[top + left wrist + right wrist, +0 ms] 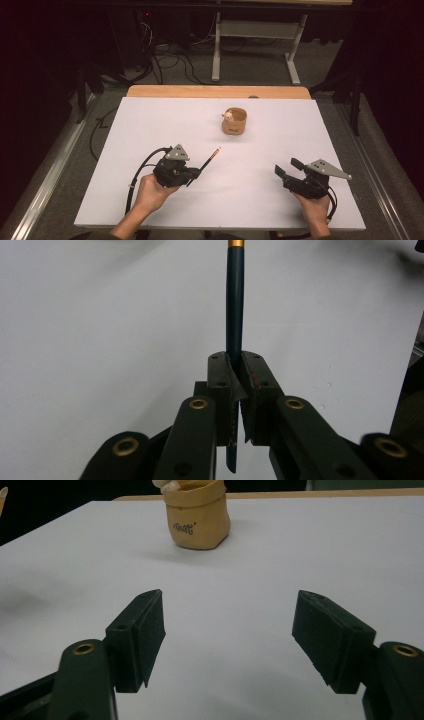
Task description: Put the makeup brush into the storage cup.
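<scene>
Two forearms enter from the near edge of a wide white bench (165, 125), each hand holding a set of black tongs. Behind the white surface, a strip of bare wood runs along the bench's far edge.

On the person's left side, the left hand (150, 192) holds the left tongs (198, 173) low over the bench, not far from the near edge and left of its middle. Their jaws are clamped tight on a dark teal pencil (209, 161). In the left gripper view the pencil (235, 305) runs straight out between the pressed jaws, with a gold band near its far end. From above, the pencil slants away from the tongs toward the far right, its pale tip raised above the bench surface.

Toward the near right corner, the right hand (315, 210) holds the right tongs (288, 167). Their jaws stand wide apart with nothing between them, hovering over bare white surface.

Past the middle of the bench, toward the far edge, stands a small tan cup (234, 121) with dark lettering on its side. A small pale object (228, 116) rests at its rim; what it is cannot be made out. The cup stands well apart from both tongs.
</scene>
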The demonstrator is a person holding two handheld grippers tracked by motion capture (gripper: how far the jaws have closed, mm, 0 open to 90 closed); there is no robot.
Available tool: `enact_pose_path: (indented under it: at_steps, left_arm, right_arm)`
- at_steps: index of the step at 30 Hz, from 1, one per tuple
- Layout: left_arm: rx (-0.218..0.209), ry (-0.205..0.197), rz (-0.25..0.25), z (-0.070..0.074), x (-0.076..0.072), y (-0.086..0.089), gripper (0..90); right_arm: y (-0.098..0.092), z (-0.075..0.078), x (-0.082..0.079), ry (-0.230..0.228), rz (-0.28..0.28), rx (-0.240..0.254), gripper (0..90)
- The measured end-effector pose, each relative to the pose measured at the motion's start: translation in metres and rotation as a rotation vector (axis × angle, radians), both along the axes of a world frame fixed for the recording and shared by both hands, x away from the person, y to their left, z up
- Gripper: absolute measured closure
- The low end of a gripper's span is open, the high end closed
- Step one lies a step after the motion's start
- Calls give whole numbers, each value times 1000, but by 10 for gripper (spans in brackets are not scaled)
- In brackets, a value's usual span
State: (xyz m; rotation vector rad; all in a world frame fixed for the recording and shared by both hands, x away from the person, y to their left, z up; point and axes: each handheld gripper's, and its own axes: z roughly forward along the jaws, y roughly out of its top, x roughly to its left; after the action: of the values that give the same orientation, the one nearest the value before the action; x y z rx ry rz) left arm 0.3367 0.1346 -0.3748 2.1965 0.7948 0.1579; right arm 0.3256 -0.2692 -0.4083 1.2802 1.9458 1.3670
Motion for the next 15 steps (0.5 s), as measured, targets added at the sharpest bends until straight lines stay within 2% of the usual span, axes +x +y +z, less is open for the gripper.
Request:
enact_pose_path:
  at_steps: [3,6,15]
  left_arm:
    - [-7,-7,-4,0,-2,-1,839]
    - [-18,-13,-6,0,-2,-1,839]
    - [-26,-30,-18,0,0,-4,839]
  right_arm:
    - [0,2,-1,-21,17,26,308]
    - [0,3,-2,-21,33,42,311]
    - [8,5,-3,-38,79,33,324]
